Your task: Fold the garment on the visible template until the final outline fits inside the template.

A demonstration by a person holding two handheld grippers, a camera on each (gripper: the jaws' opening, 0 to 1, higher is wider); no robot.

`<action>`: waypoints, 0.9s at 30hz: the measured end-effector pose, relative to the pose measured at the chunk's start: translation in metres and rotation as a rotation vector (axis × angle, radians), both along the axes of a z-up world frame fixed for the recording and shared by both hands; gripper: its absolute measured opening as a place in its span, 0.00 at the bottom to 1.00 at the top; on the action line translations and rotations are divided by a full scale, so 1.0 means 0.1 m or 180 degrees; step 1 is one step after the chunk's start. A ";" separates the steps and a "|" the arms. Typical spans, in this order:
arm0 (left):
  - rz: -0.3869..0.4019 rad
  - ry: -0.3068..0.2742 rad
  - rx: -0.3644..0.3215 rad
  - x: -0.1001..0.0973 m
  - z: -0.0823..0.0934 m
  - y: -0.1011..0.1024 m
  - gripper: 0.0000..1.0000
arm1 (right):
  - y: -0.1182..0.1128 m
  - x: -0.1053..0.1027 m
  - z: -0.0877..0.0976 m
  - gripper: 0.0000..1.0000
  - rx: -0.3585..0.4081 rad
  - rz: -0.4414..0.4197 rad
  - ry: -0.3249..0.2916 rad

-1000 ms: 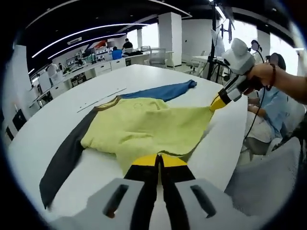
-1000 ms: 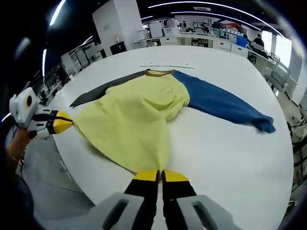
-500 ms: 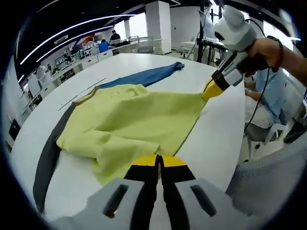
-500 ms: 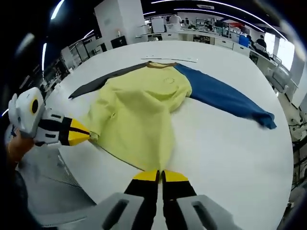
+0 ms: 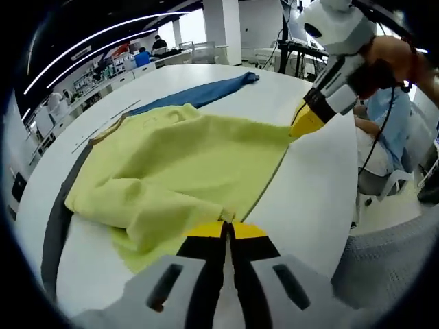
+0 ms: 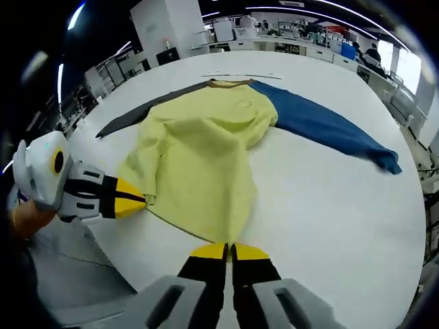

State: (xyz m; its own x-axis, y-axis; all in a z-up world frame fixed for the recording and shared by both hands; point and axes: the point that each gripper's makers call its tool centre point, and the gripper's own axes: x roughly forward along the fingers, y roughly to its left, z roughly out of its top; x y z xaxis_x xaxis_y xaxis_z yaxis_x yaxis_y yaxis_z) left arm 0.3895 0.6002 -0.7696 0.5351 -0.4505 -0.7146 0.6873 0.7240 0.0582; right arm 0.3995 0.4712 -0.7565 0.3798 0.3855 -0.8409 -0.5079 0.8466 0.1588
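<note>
Tongs: left tongs (image 5: 226, 229) and right tongs (image 6: 228, 251) each clenched on the sweatshirt (image 6: 206, 151) hem corners.
Sweatshirt: on the white tabletop (image 6: 329, 205), hem lifted.
Advice: carry both corners level toward the brown collar (image 6: 228, 83).

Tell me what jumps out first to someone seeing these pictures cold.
A yellow shirt with one blue sleeve and one dark sleeve lies spread on a big white table. Each gripper pinches a corner of its bottom hem: the left gripper at the table's near edge, the right gripper further along the hem.
</note>
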 end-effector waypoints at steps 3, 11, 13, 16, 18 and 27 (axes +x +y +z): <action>0.0030 0.0025 -0.0052 0.01 0.00 0.00 0.00 | -0.01 0.00 -0.01 0.00 -0.0013 -0.0010 0.0004; 0.0035 -0.0001 -0.0298 -0.09 0.22 0.02 0.22 | -0.02 0.00 -0.05 0.00 -0.0025 -0.0012 0.0017; 0.0068 -0.0067 -0.0291 -0.10 0.29 0.07 0.28 | -0.02 0.00 -0.04 0.00 -0.0025 -0.0013 0.0016; 0.0139 -0.0121 -0.0290 -0.13 0.39 0.19 0.34 | -0.03 0.00 -0.04 0.00 -0.0014 -0.0022 0.0014; 0.0251 -0.0175 -0.0344 -0.14 0.47 0.28 0.36 | -0.03 0.01 -0.04 0.00 -0.0005 -0.0033 0.0013; 0.0997 -0.0325 -0.0532 -0.02 0.56 0.84 0.49 | -0.01 0.00 -0.04 0.00 0.0101 -0.0085 0.0016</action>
